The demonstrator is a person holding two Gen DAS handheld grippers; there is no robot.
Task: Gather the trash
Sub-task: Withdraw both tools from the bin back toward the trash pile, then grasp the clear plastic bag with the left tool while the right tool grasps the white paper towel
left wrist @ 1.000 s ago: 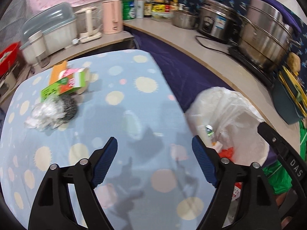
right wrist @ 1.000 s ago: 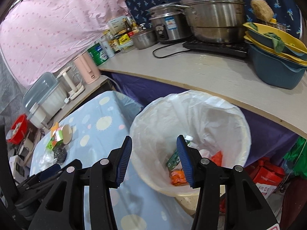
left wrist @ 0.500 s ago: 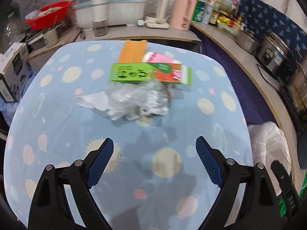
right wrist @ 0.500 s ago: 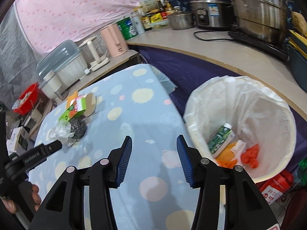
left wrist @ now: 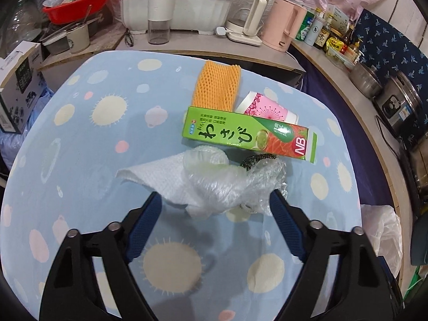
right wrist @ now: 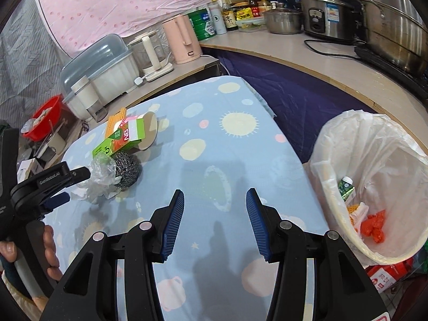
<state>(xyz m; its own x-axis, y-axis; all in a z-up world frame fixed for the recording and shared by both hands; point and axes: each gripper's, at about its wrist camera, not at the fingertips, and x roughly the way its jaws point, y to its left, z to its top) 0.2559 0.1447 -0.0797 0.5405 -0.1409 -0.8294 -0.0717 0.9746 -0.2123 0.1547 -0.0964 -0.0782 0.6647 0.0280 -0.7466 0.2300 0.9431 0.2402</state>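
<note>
A heap of trash lies on the spotted blue tablecloth [left wrist: 80, 160]: a white paper towel [left wrist: 163, 179], crumpled clear plastic [left wrist: 240, 184] over a steel scourer [right wrist: 127, 169], a green wasabi box [left wrist: 248, 135], a pink paper cup [left wrist: 267, 109] and an orange foam net [left wrist: 218, 88]. My left gripper [left wrist: 215, 200] straddles the near edge of the towel and plastic; its jaws are closing, pads not pressing on them. My right gripper [right wrist: 215, 200] hovers open over bare cloth, nothing between its fingers. The lined bin [right wrist: 345, 230] holds several scraps at the right.
A counter runs behind and to the right with a pink kettle [right wrist: 183, 38], a dish rack [left wrist: 174, 5], bottles, a rice cooker [right wrist: 327, 17] and big steel pots. A red basin [left wrist: 77, 1] and a white box [left wrist: 16, 85] sit at the left. A hand [right wrist: 48, 254] holds the left gripper's handle.
Both grippers swung left from the bin to the table. The left gripper closed in on the trash heap until towel and plastic lie between its fingers. The right gripper's opening is unchanged.
</note>
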